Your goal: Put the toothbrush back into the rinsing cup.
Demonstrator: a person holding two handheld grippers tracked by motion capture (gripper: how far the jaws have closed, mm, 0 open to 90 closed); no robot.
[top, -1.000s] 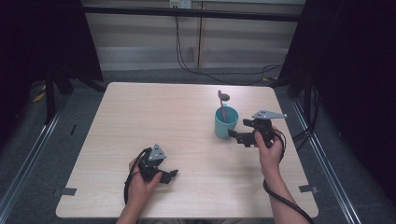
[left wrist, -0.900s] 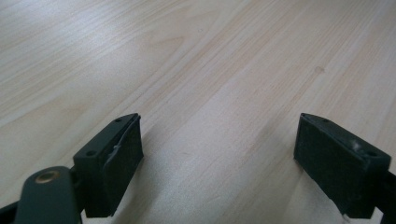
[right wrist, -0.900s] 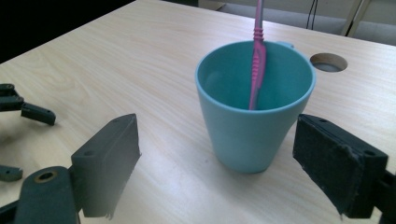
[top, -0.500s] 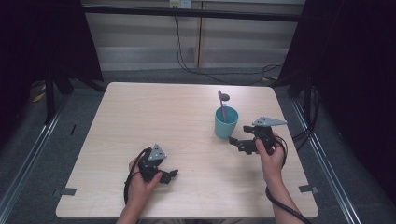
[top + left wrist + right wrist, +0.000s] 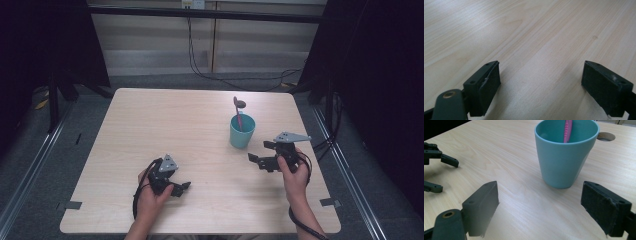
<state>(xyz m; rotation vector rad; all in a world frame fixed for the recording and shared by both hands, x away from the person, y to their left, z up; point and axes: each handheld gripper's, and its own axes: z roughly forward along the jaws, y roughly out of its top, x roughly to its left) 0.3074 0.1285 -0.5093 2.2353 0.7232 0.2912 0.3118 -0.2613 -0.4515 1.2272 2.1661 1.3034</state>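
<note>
High view: the teal cup (image 5: pixel 242 131) stands upright on the right half of the desk (image 5: pixel 165 120), with a pink-handled brush (image 5: pixel 238 111) leaning in it, head up above the rim. The right gripper (image 5: pixel 256 161) sits just beside the cup on its near right side, jaws spread and empty. A second ago it was close against the cup; it has since drawn back toward the person and dropped lower in the picture, while cup and brush have not shifted. That reads as a release and retreat, so the placing of the brush in the cup looks done. The left gripper (image 5: pixel 183 187) rests well to the near left of the cup, unmoved, jaws released.

Left gripper view: the two black jaws stand wide apart over bare pale wood, nothing between them.

Right gripper view: the cup (image 5: pixel 565 152) stands ahead, clear of the spread jaws, the pink handle (image 5: pixel 567 130) resting against the inner wall. A round hole (image 5: pixel 606 136) in the desk lies just behind the cup; the left gripper (image 5: pixel 434 171) shows far off to the cup's left.

The desk is light wood grain, otherwise bare. Beyond the cup, grey floor, black curtains at both sides, and cables hanging down a pale wall.
</note>
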